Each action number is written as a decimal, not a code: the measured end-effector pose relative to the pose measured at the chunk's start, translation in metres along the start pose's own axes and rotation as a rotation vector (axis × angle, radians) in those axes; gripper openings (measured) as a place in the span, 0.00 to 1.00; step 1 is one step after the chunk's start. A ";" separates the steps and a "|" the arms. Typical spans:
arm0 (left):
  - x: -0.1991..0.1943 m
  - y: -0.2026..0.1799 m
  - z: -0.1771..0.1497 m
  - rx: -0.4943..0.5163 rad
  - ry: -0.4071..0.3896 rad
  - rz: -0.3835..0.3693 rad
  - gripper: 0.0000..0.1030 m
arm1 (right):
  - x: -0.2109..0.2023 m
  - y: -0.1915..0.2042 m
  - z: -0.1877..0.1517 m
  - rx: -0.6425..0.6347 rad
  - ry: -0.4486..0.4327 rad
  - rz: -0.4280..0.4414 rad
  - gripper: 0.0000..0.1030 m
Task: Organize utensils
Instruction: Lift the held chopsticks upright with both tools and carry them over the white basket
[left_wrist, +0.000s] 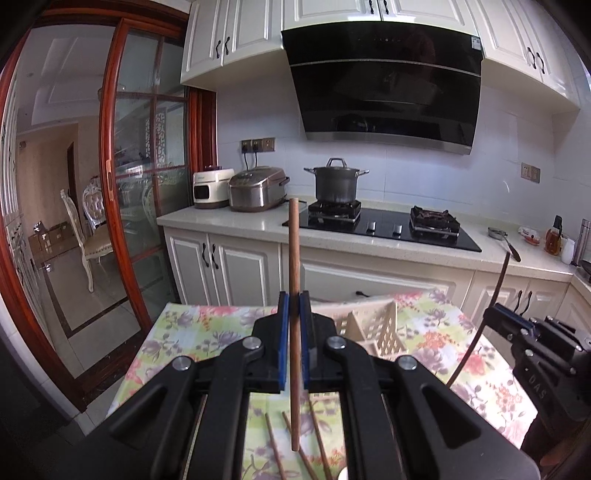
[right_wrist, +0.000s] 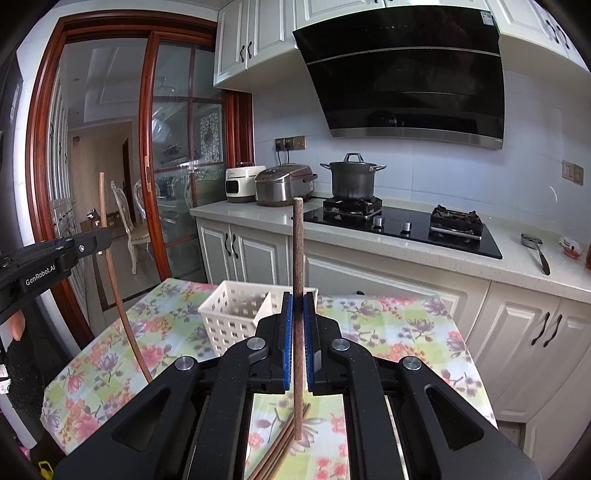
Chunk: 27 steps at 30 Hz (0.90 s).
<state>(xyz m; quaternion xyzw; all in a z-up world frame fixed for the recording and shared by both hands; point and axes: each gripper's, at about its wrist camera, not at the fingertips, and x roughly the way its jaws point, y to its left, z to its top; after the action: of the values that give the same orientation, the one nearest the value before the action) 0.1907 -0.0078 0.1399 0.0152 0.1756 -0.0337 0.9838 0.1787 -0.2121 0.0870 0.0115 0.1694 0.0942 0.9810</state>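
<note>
Chopsticks: one stands upright, clamped in each hand-held gripper, left (left_wrist: 294, 306) and right (right_wrist: 298, 310), above the basket (right_wrist: 236, 306); more lie on the tabletop (right_wrist: 388, 321). Light, stiff, smooth, they probably pivot unless pinched mid-shaft.

Home kitchen: gas hob (left_wrist: 384, 225), range hood (left_wrist: 384, 85), cabinets (left_wrist: 229, 266).

Brown round wooden chopsticks (left_wrist: 294, 266) sit between blue pads of black tools (left_wrist: 294, 306). A cream lattice plastic basket (right_wrist: 236, 310) stands on the bench's floral pastel patchwork cloth (right_wrist: 388, 325).
</note>
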 end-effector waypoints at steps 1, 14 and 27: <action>0.002 -0.002 0.005 -0.003 -0.004 -0.004 0.06 | 0.002 -0.001 0.004 0.006 -0.004 0.003 0.06; 0.027 -0.021 0.080 -0.042 -0.085 -0.035 0.05 | 0.025 -0.001 0.067 -0.011 -0.120 0.032 0.06; 0.111 -0.013 0.080 -0.096 0.025 -0.055 0.06 | 0.090 -0.006 0.068 0.012 -0.022 0.094 0.06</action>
<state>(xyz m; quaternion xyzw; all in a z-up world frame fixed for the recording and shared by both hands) 0.3218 -0.0308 0.1763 -0.0362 0.1894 -0.0519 0.9799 0.2861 -0.2004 0.1207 0.0264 0.1584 0.1390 0.9772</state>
